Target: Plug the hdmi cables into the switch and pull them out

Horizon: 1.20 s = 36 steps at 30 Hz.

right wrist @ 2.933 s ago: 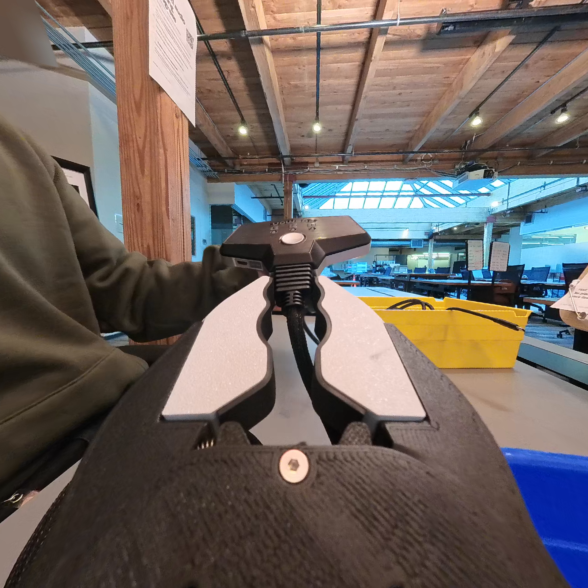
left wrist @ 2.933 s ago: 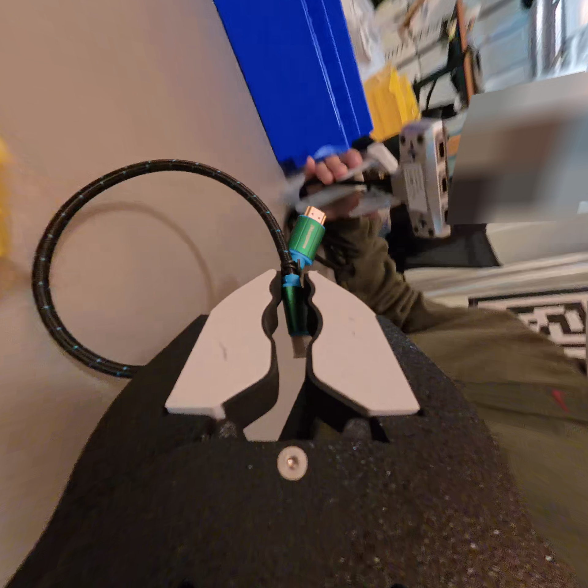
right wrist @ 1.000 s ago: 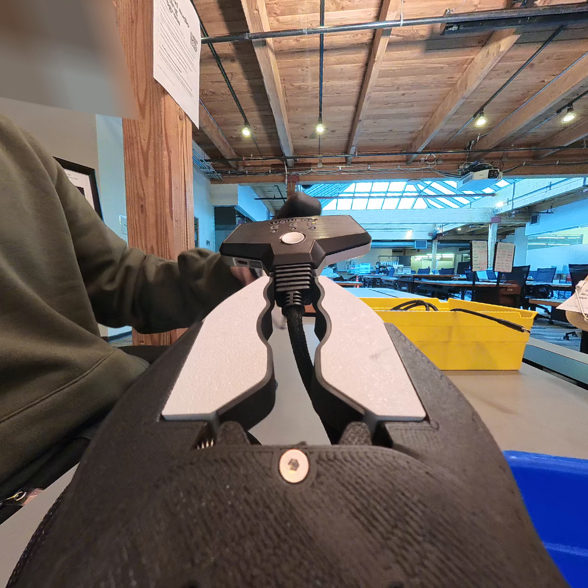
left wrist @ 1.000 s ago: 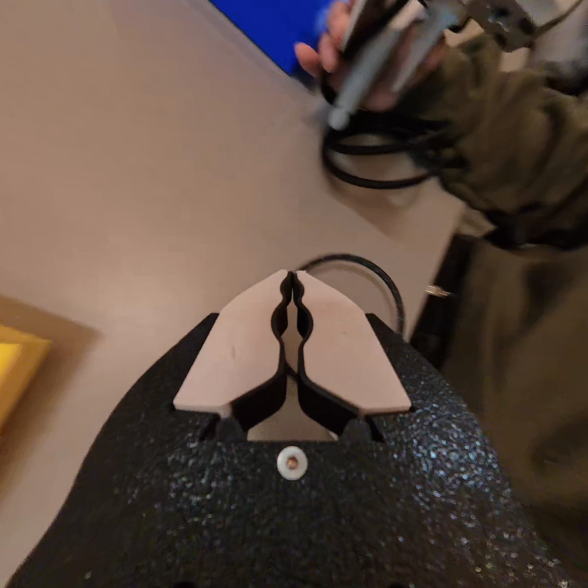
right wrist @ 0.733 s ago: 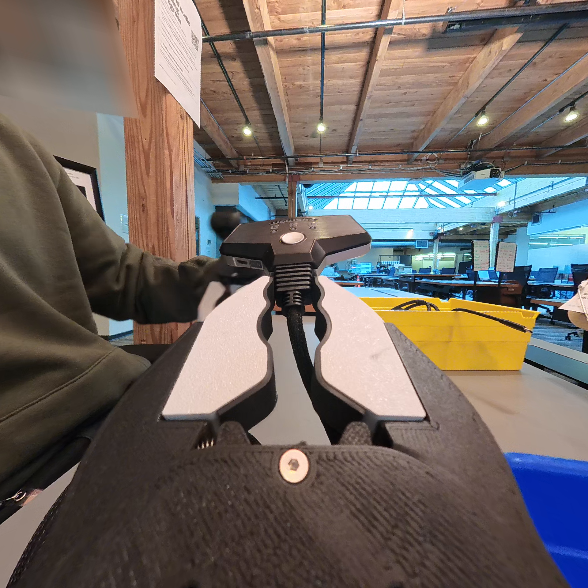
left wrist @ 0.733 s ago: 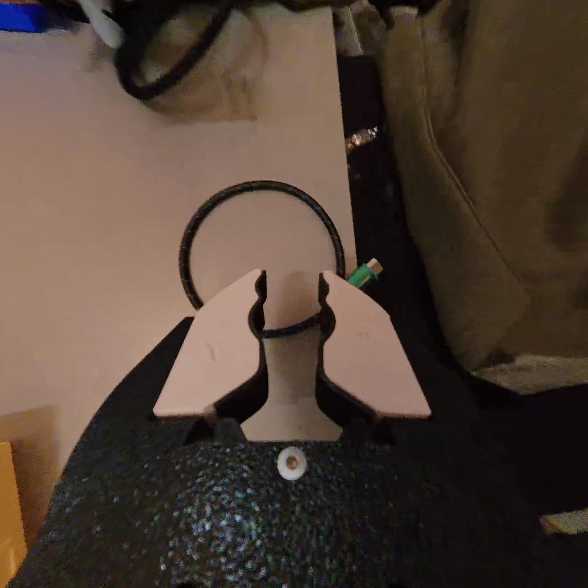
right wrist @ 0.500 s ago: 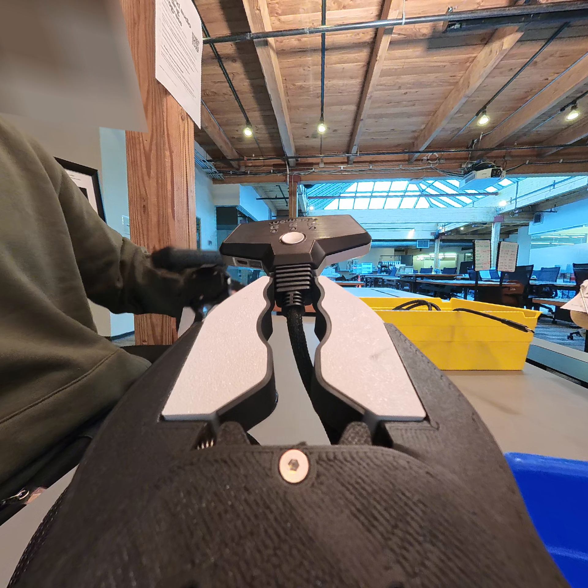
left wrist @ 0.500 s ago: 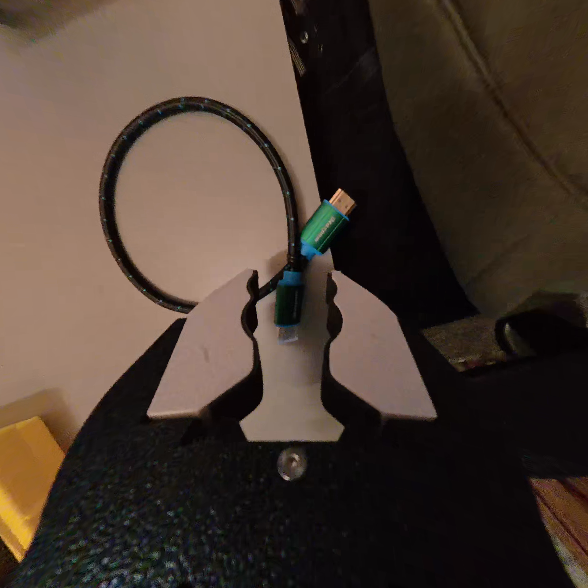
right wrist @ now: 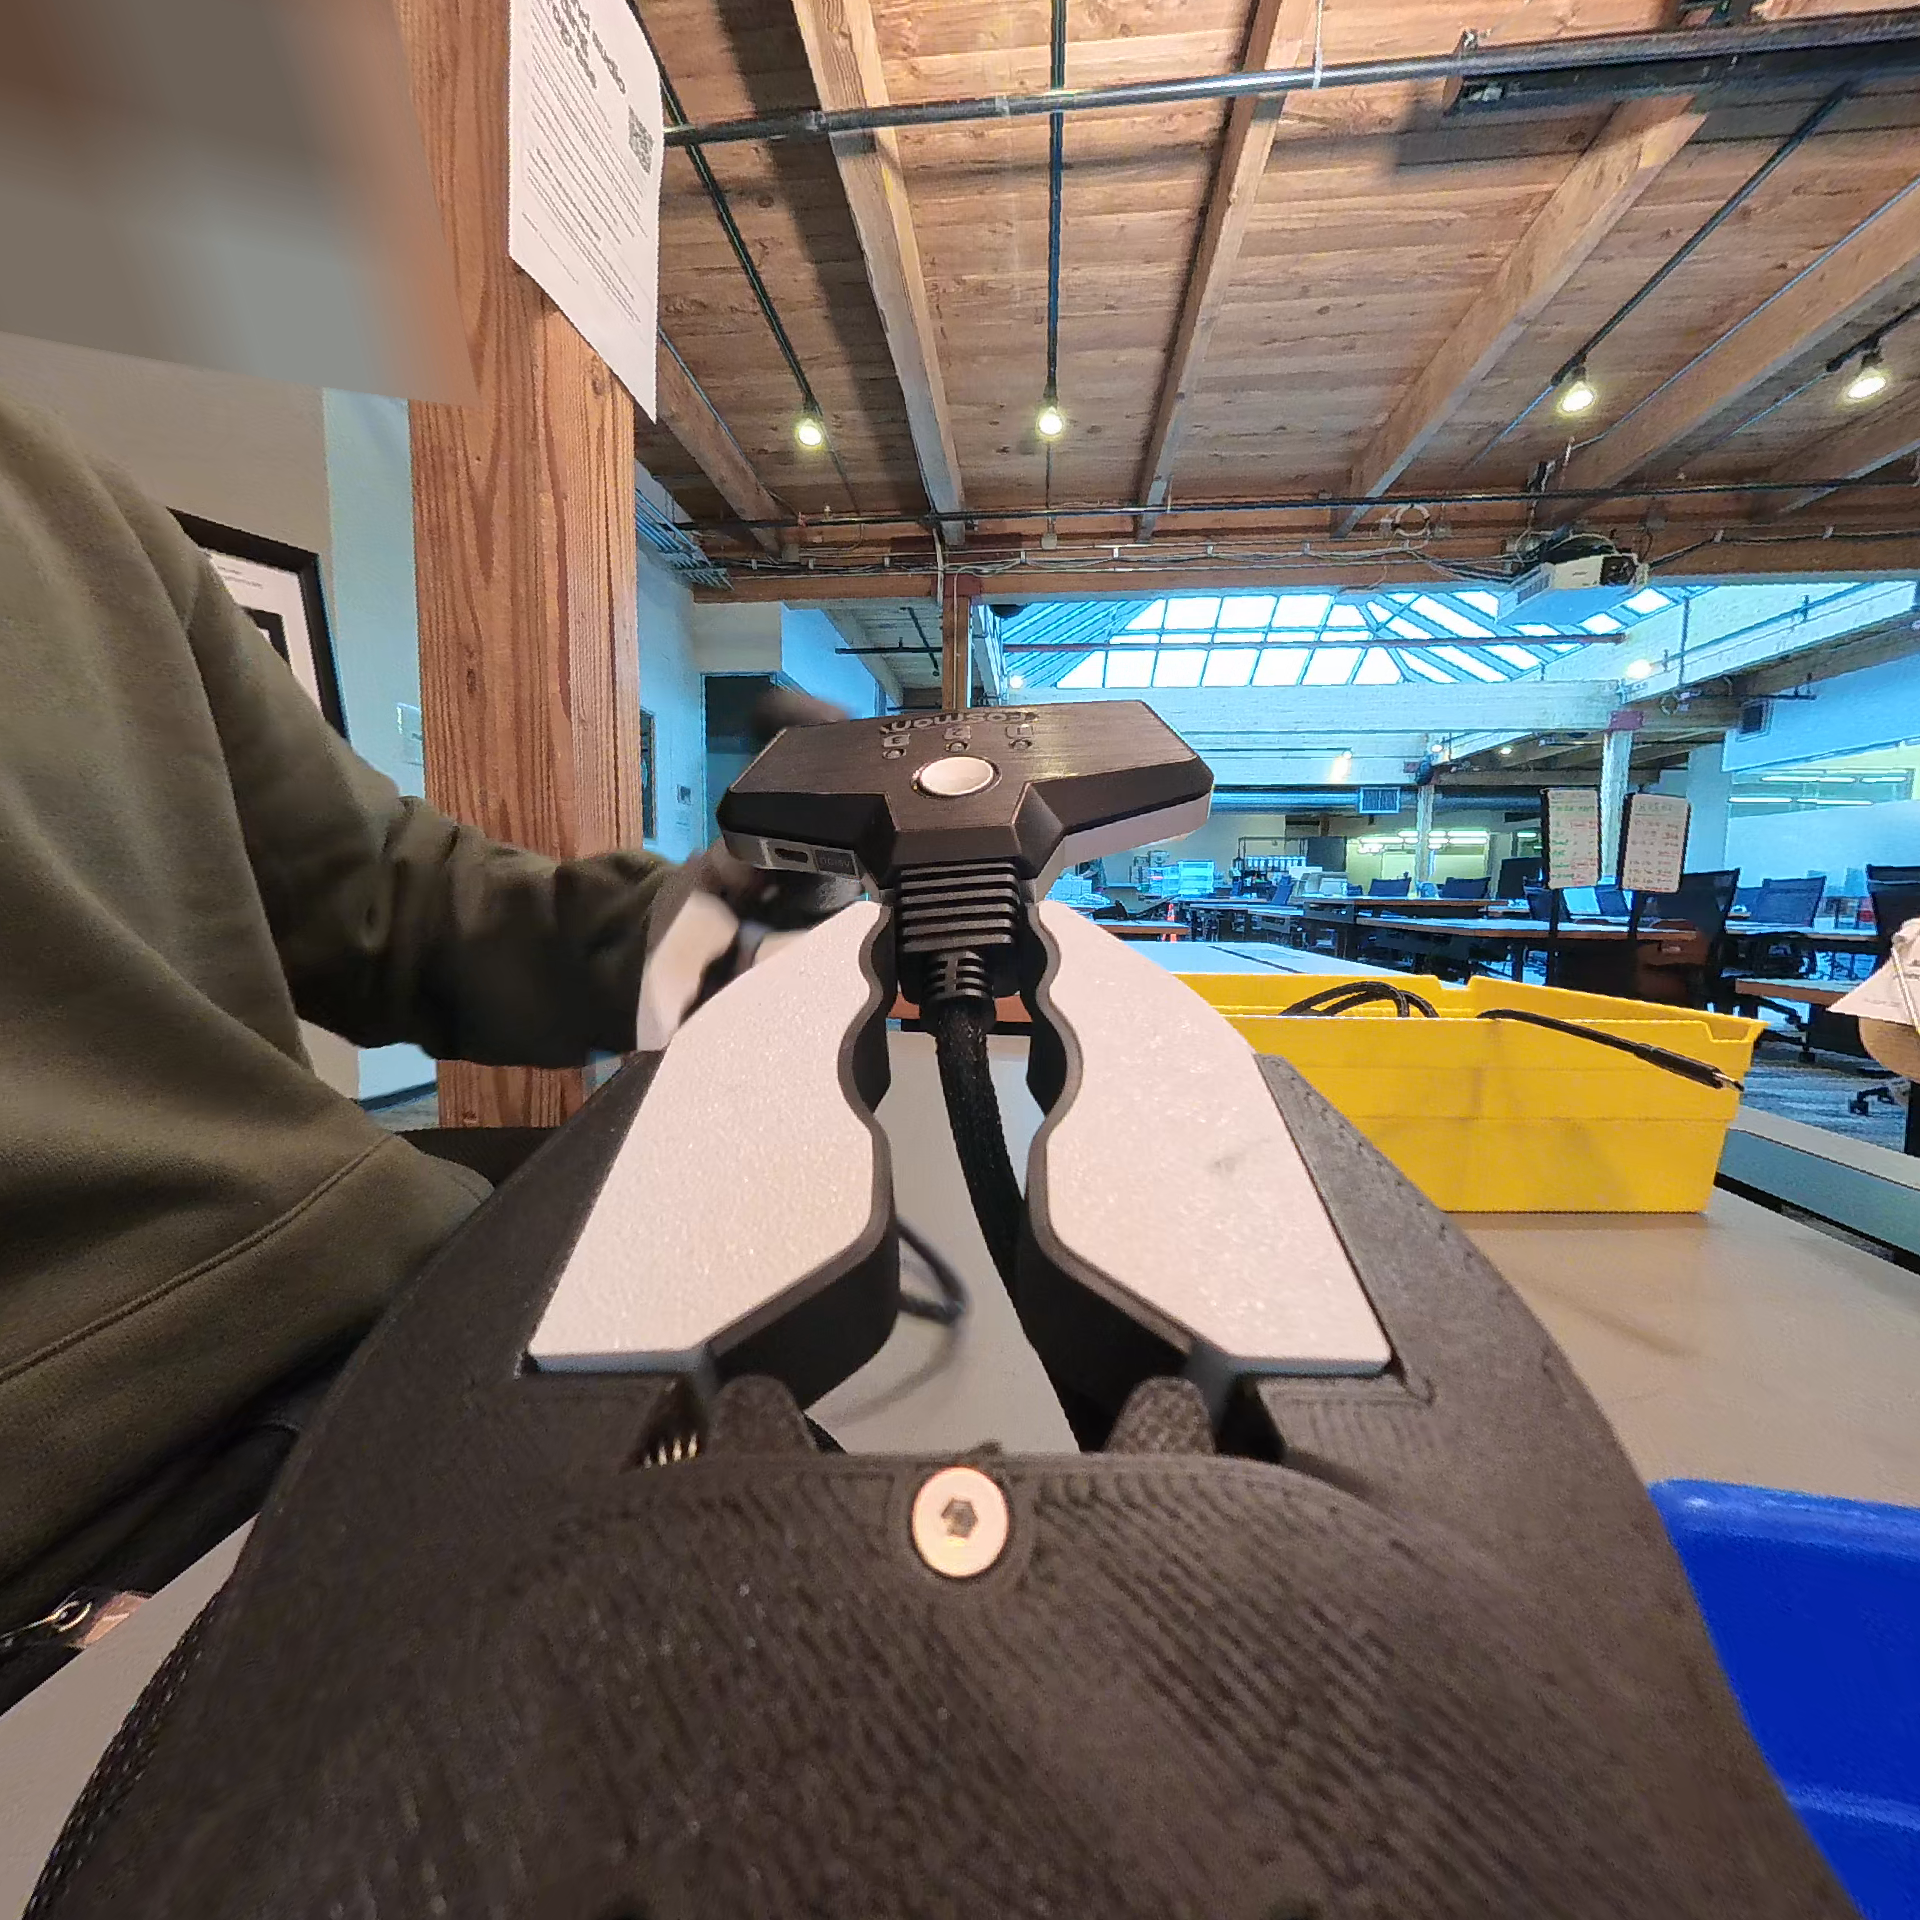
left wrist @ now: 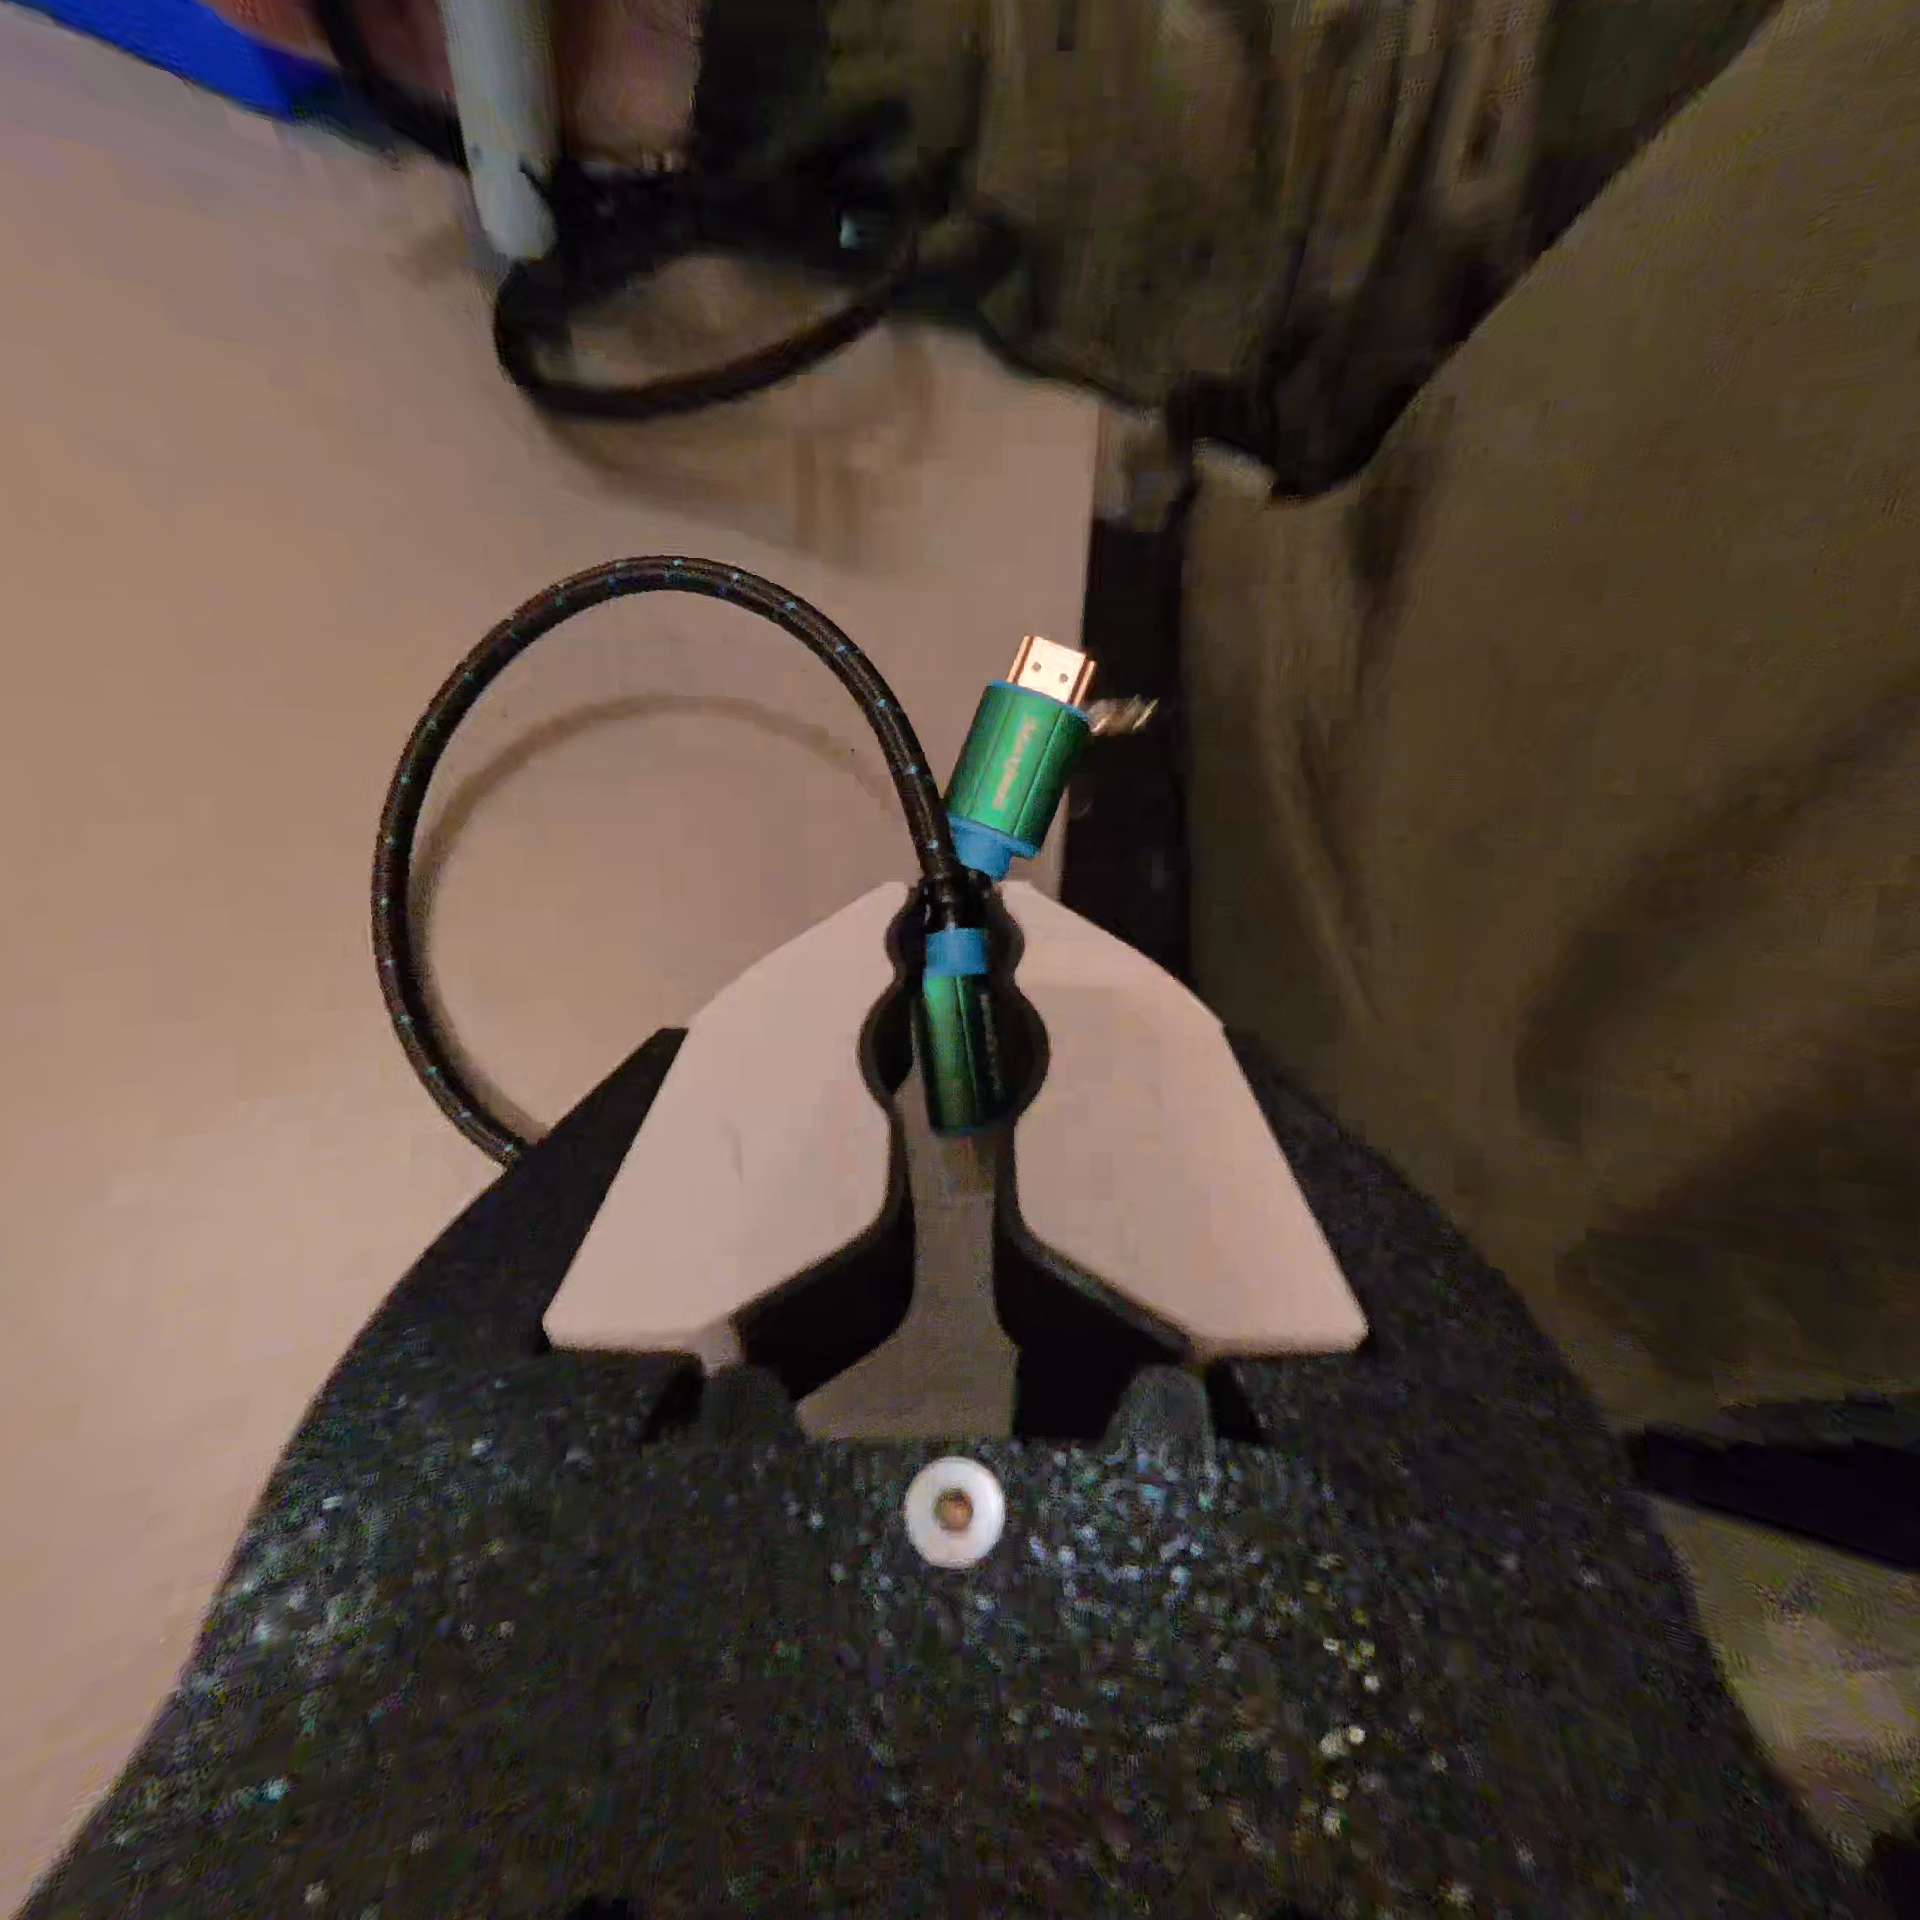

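My left gripper [left wrist: 961, 909] is shut on one green plug [left wrist: 966, 1049] of a short black braided HDMI cable [left wrist: 416, 831]. The cable loops out to the left and back over the beige table [left wrist: 208, 623], with its shadow under it. Its other green plug [left wrist: 1018, 774] with a gold tip points up and right, free, just past my fingertips. My right gripper [right wrist: 961, 935] is shut on the ribbed cable neck of the black HDMI switch [right wrist: 966, 790] and holds it level above the table. The switch's thick black cord [right wrist: 971, 1122] runs back between the fingers.
A person in an olive sleeve [right wrist: 208, 883] sits at the left, and fills the right of the left wrist view [left wrist: 1558, 727]. A yellow bin [right wrist: 1475, 1101] holding cables stands behind. A blue bin [right wrist: 1818, 1683] is at the lower right. A black cord coil [left wrist: 707, 353] lies farther along the table's edge.
My left gripper swung down to the table edge empty, opened over the cable, then shut on the green plug. My right gripper and the switch have stayed still.
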{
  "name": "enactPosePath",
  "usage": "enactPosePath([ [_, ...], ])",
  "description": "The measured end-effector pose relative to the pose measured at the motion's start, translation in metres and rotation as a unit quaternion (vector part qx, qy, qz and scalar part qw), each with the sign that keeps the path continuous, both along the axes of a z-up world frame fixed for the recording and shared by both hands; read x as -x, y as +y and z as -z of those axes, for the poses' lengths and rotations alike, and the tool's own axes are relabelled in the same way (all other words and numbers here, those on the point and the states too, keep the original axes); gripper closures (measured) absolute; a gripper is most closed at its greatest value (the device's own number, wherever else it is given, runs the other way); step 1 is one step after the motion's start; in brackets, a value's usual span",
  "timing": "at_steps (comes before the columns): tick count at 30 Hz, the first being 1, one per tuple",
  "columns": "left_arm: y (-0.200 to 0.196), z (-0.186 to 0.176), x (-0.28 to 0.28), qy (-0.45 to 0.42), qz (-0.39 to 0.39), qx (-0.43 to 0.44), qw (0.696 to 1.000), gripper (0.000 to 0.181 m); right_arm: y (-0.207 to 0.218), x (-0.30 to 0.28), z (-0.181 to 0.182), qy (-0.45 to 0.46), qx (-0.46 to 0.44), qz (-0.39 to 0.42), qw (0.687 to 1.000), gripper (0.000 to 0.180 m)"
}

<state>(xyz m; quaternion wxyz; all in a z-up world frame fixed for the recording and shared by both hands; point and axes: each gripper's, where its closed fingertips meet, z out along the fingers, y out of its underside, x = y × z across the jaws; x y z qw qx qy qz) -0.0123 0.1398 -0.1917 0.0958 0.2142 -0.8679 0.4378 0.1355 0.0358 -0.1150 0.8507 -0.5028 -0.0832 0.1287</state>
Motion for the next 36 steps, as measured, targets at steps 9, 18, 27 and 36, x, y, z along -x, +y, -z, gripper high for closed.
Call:
enactPosePath([
  [9,0.000,-0.037,-0.044,0.382,-0.132,0.271,0.874,0.169,-0.001,0.000,0.000,0.001,-0.002,-0.001,1.000,0.158],
  [18,0.063,0.032,-0.131,0.056,-0.291,0.014,0.955,0.175,0.000,0.000,0.000,0.001,0.000,-0.004,1.000,0.158],
  [27,0.062,0.057,-0.147,-0.156,-0.298,-0.226,0.914,0.149,0.002,0.001,0.001,-0.003,0.007,0.000,1.000,0.158],
  [36,0.062,0.076,-0.173,-0.124,-0.361,-0.250,0.890,0.144,0.002,0.002,0.001,-0.007,0.007,0.000,1.000,0.158],
])
